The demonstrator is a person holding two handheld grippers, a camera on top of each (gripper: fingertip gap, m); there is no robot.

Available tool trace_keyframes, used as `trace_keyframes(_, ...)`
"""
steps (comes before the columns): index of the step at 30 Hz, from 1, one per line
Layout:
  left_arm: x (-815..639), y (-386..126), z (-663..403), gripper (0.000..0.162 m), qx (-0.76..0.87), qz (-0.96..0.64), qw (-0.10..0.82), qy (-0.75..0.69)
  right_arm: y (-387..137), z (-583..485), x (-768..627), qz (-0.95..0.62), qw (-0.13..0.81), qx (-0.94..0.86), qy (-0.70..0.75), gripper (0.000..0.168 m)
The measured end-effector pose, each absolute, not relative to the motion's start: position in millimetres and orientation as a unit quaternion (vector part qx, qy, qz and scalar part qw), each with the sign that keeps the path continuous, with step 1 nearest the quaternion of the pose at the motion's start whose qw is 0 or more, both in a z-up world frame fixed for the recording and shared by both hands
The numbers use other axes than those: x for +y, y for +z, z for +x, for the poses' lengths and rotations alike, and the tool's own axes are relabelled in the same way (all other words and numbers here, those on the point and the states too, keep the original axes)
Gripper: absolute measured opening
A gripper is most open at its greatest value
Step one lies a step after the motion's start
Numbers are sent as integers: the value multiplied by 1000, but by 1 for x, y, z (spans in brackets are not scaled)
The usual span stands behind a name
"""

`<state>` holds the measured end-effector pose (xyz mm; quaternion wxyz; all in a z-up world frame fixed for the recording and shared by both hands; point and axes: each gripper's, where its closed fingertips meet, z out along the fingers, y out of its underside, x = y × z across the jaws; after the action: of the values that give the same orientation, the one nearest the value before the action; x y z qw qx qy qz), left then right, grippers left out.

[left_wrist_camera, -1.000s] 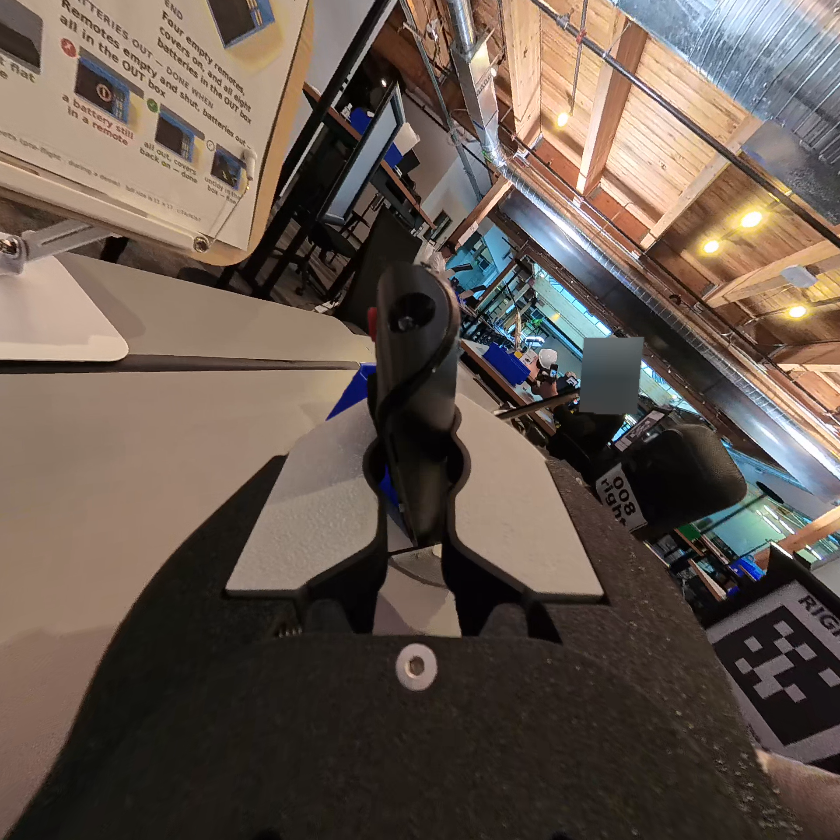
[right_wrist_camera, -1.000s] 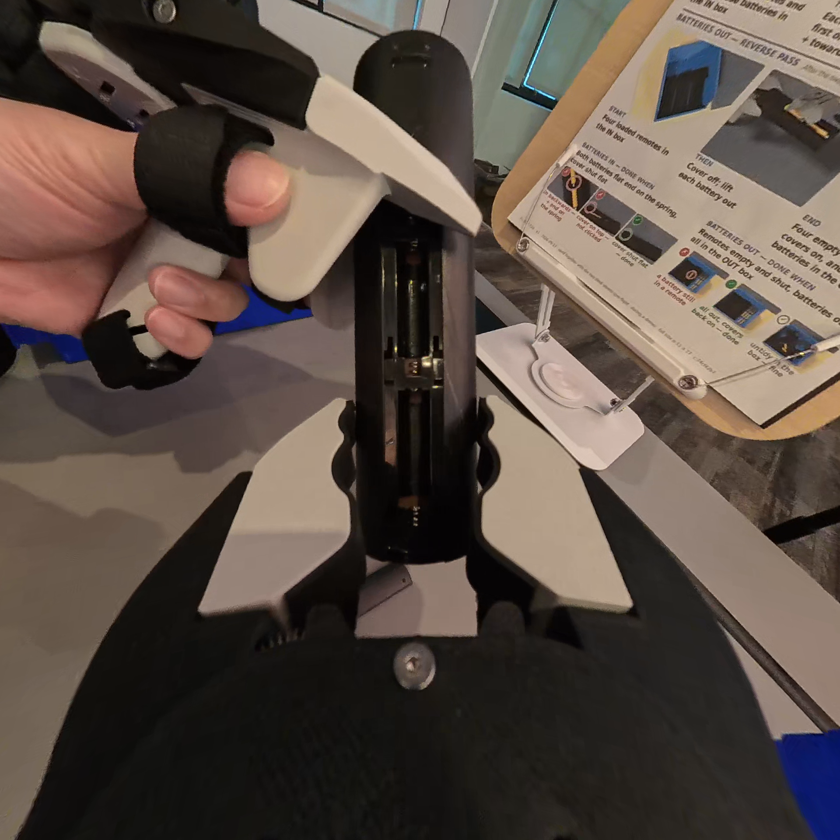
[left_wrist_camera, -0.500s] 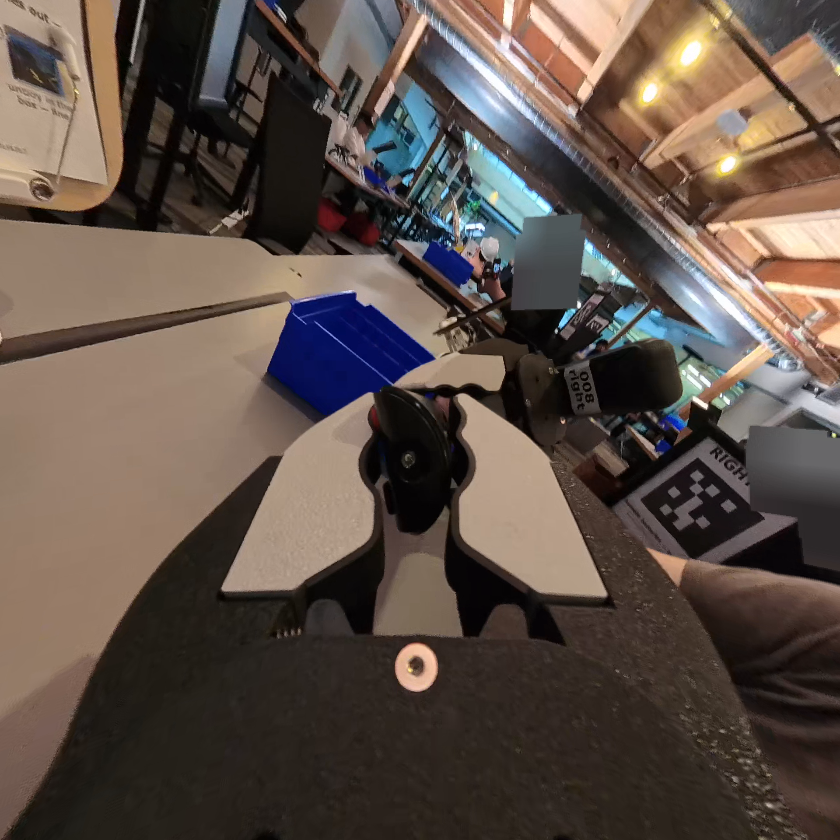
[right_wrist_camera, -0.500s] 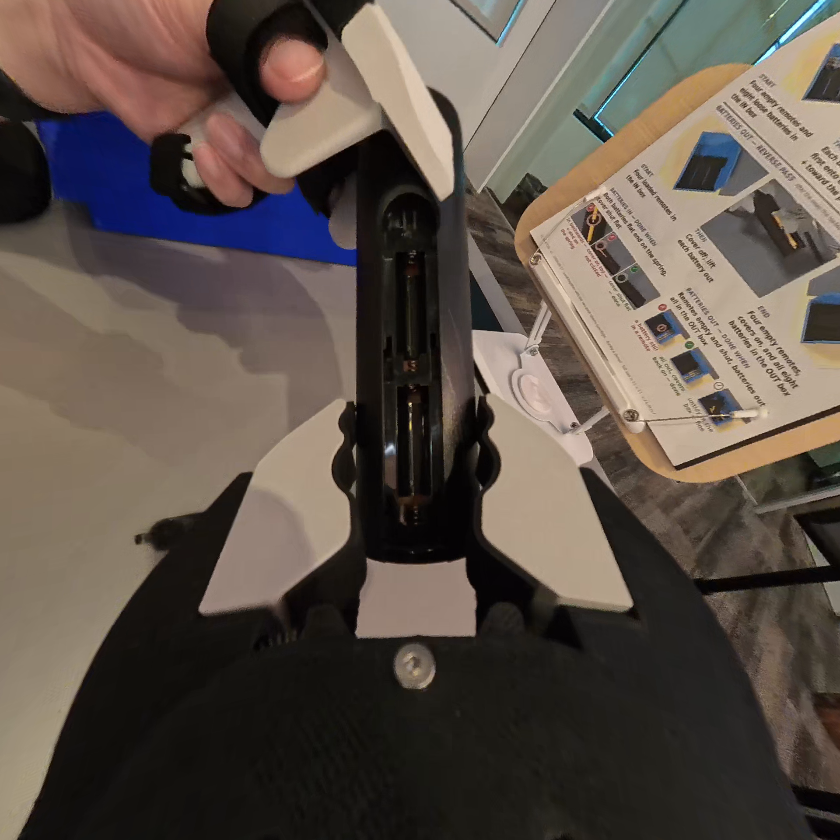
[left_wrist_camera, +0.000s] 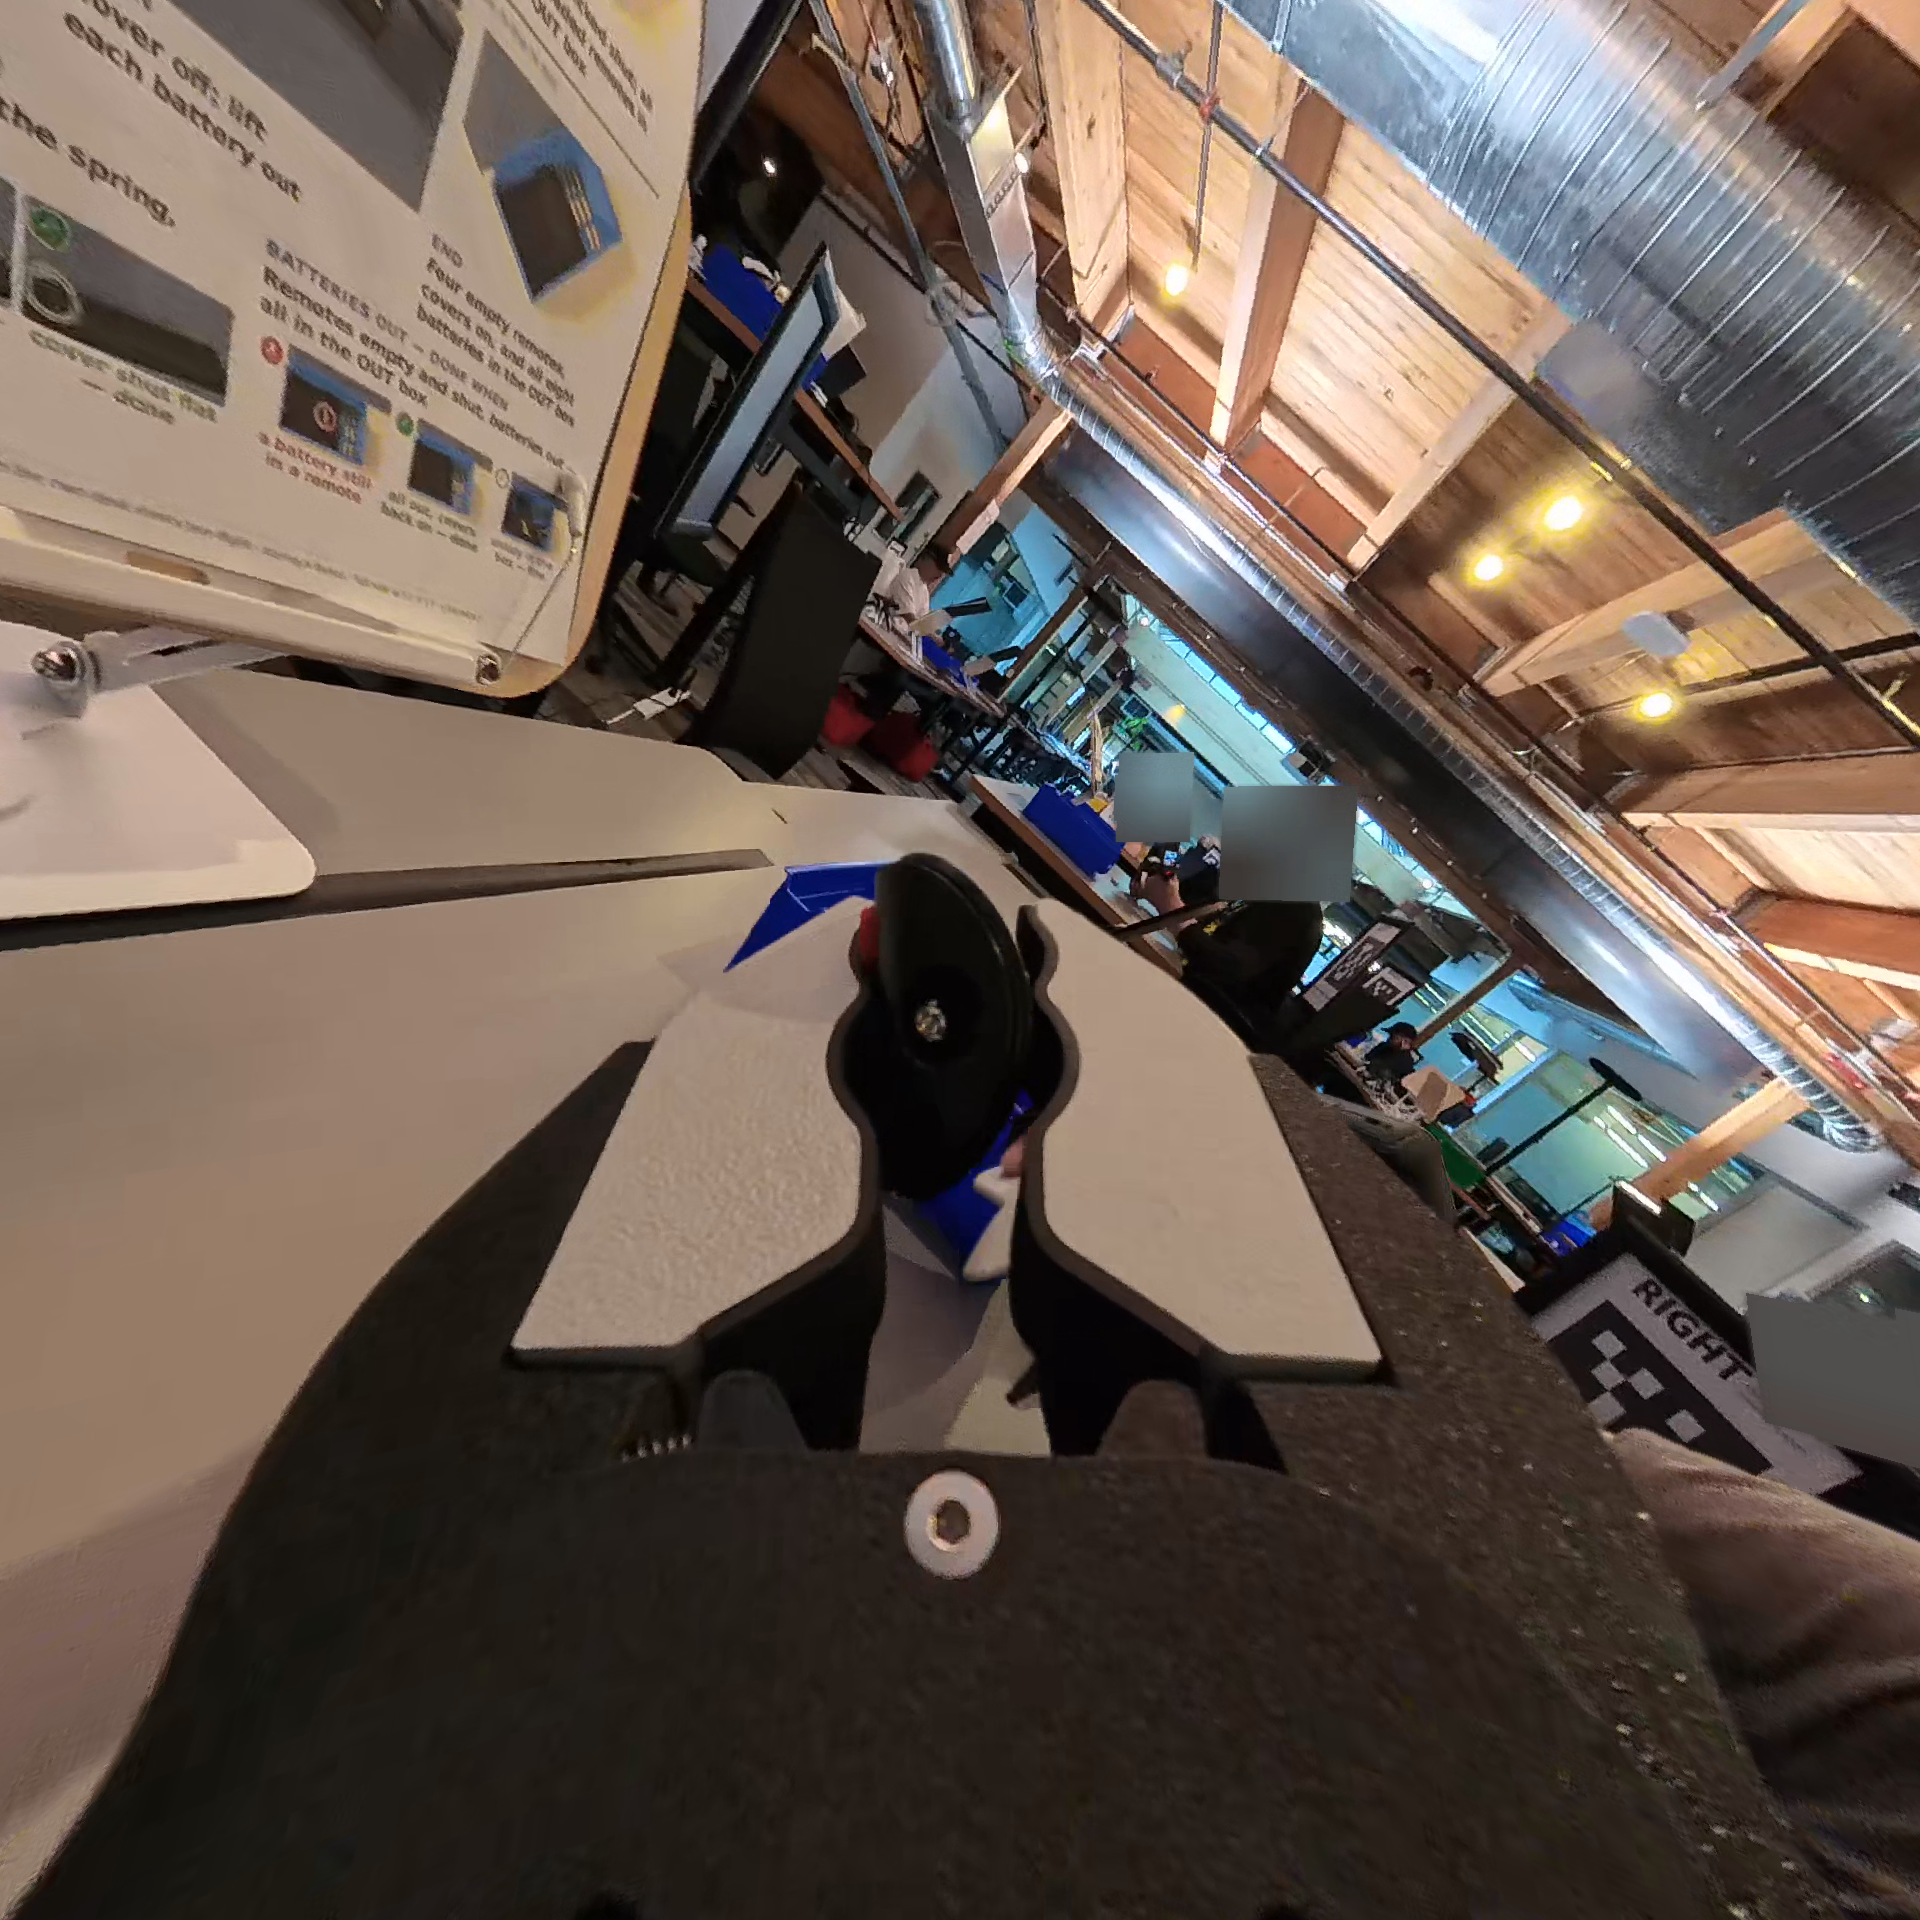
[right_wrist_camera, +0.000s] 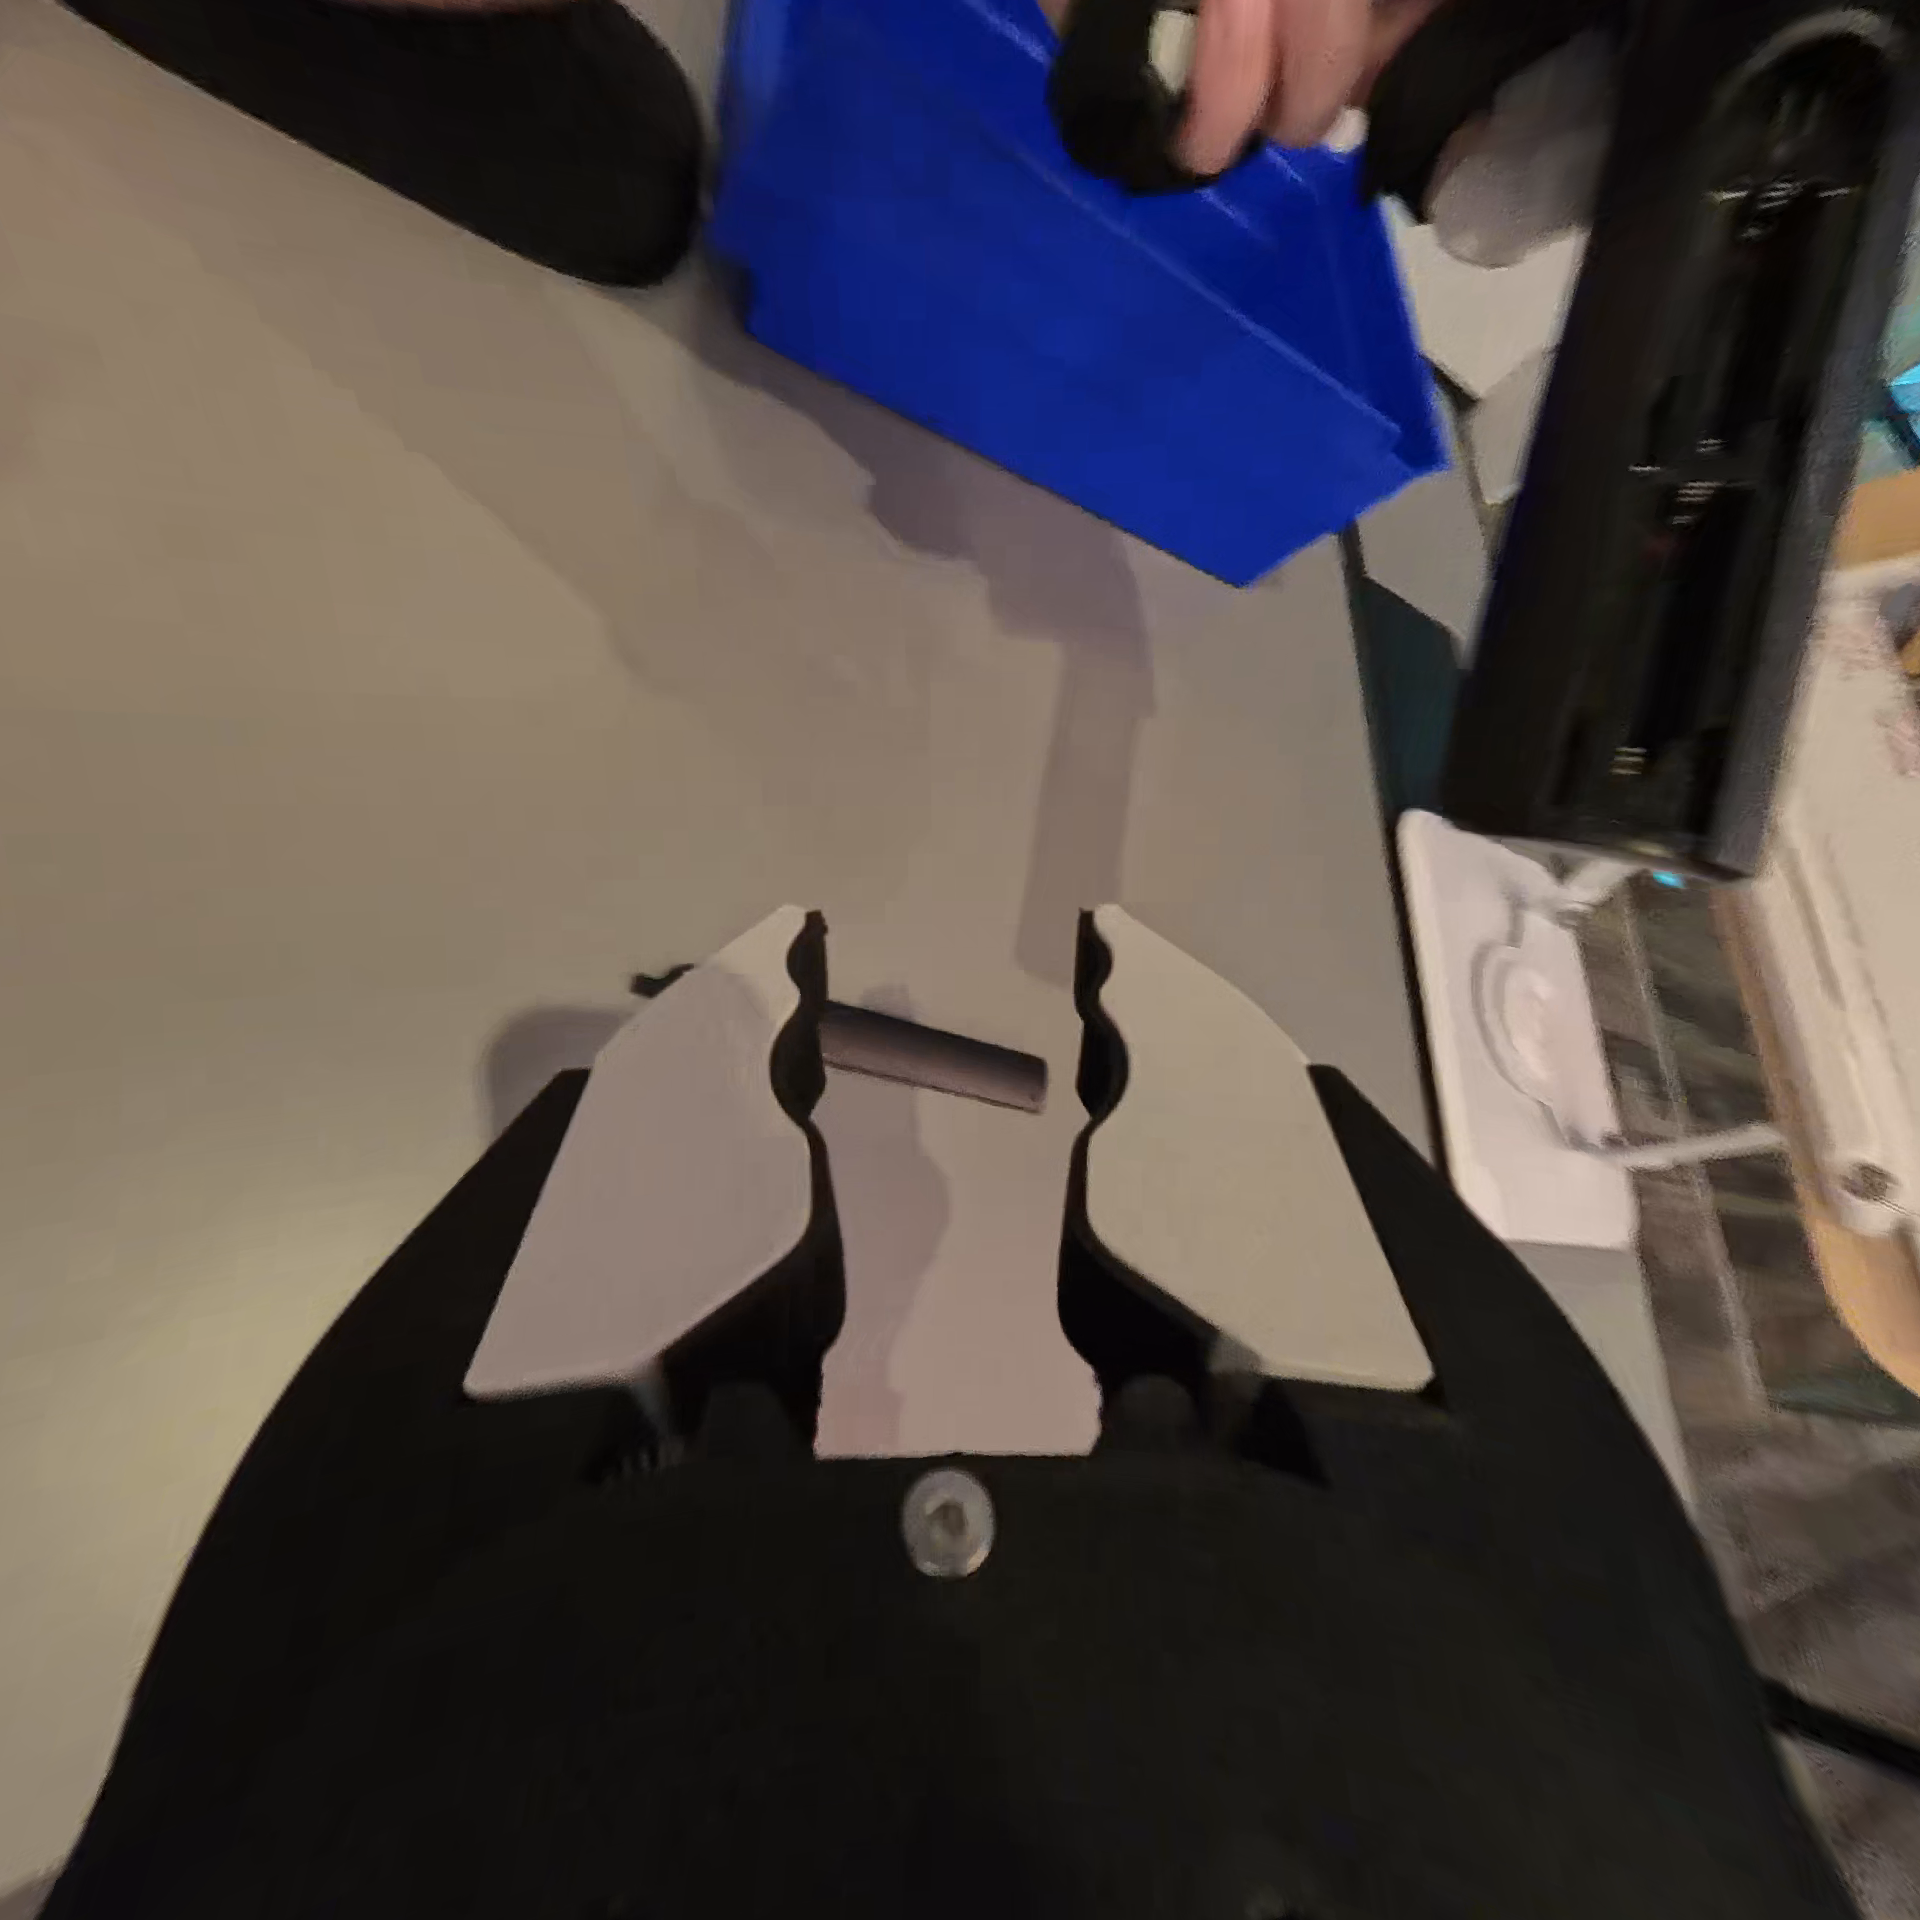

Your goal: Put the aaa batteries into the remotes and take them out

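The left gripper (left_wrist_camera: 940, 1049) was clamped on one end of the black remote (right_wrist_camera: 1683, 447), its fingers pressed against the rounded end cap, so that from its own camera only that end showed, with a small screw in its middle. Seen from the right wrist view, the remote hung in the air above the right edge of the grey surface (right_wrist_camera: 364, 644), back side showing, with the cover off and the long battery bay exposed; the blur made it hard to tell whether any cell sat inside. A hand (right_wrist_camera: 1236, 83) wrapped in black straps held that gripper's handle near the far edge.

The right gripper (right_wrist_camera: 945, 997) hovered low over the surface with its fingers spread apart and nothing between them. Just beyond its tips a dark cylindrical battery (right_wrist_camera: 930, 1070) lay flat on the surface, slightly slanted, close to the left finger.

A blue bin (right_wrist_camera: 1049, 312) stood toward the far side. At the right edge sat the white base (right_wrist_camera: 1507, 1049) of a stand carrying an instruction board (left_wrist_camera: 312, 270).
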<state>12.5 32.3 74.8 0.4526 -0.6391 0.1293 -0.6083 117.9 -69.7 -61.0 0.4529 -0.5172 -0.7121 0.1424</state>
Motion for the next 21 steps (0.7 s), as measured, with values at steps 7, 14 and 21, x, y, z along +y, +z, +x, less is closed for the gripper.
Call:
trace_keyframes(7,31,81,-1,24,118,-623,427,-644,-128,130,-55,-437,255,-861,46,43)
trace_keyframes(14,35,91,-21,23,108,-616,453,-635,-154,128,-36,-311,131,-941,-23,41)
trace_keyframes(21,36,104,-46,24,98,-605,483,-625,-166,119,-26,-231,71,-970,-33,41)
